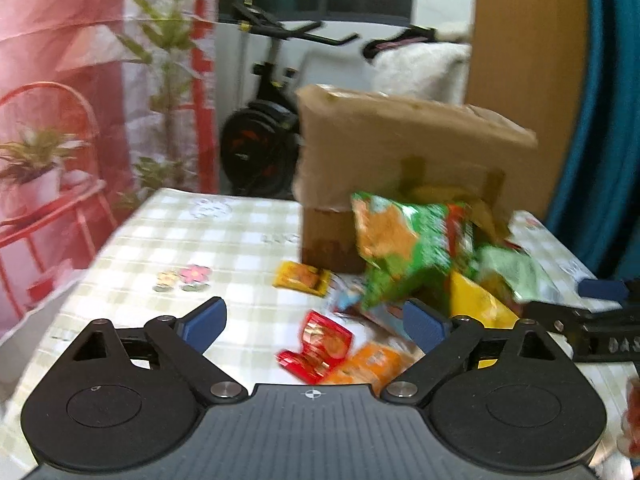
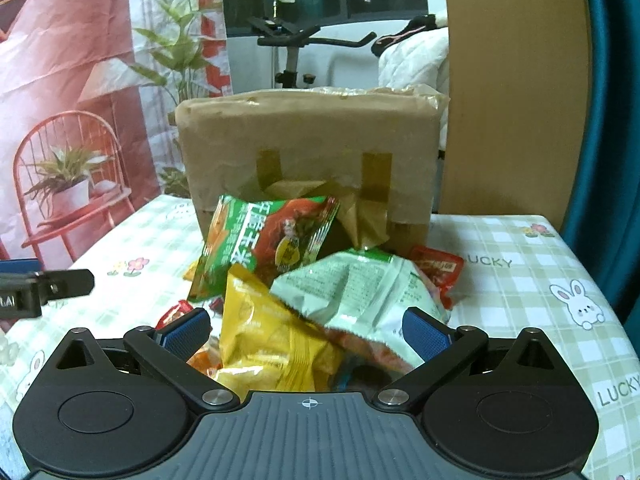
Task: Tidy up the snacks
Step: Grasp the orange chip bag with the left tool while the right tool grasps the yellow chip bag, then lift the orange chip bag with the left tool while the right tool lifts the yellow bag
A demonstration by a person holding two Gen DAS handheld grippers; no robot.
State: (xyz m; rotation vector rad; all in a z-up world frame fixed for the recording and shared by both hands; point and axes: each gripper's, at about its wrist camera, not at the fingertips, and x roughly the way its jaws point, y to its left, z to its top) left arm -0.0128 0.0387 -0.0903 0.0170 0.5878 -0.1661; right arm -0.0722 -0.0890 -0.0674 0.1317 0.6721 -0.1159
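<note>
Evidently, pile: snack packets heaped mid-frame against the cardboard box [image 2: 308, 160], likely spilled there for sorting
Left gripper [image 1: 316, 320]: fingers spread wide, empty, low centre of its view, over a red packet [image 1: 320, 346] and an orange packet [image 1: 370, 364], probably picking a loose one first
Right gripper [image 2: 308, 330]: fingers apart, gripping nothing; yellow bag [image 2: 276, 344] and pale green bag [image 2: 360, 292] lie between them, close to a grasp
Leaning: green packet [image 2: 268, 240] props on the box
Tablecloth [image 2: 520, 280]: checked, bare at right, room for sorted groups

The right gripper [image 2: 307, 330] is hovering with fingers spread wide above a yellow snack bag [image 2: 272, 344], gripping nothing. Just beyond, a green packet [image 2: 268, 240] is leaning against the taped cardboard box [image 2: 308, 148] (flap torn open) ahead.
</note>
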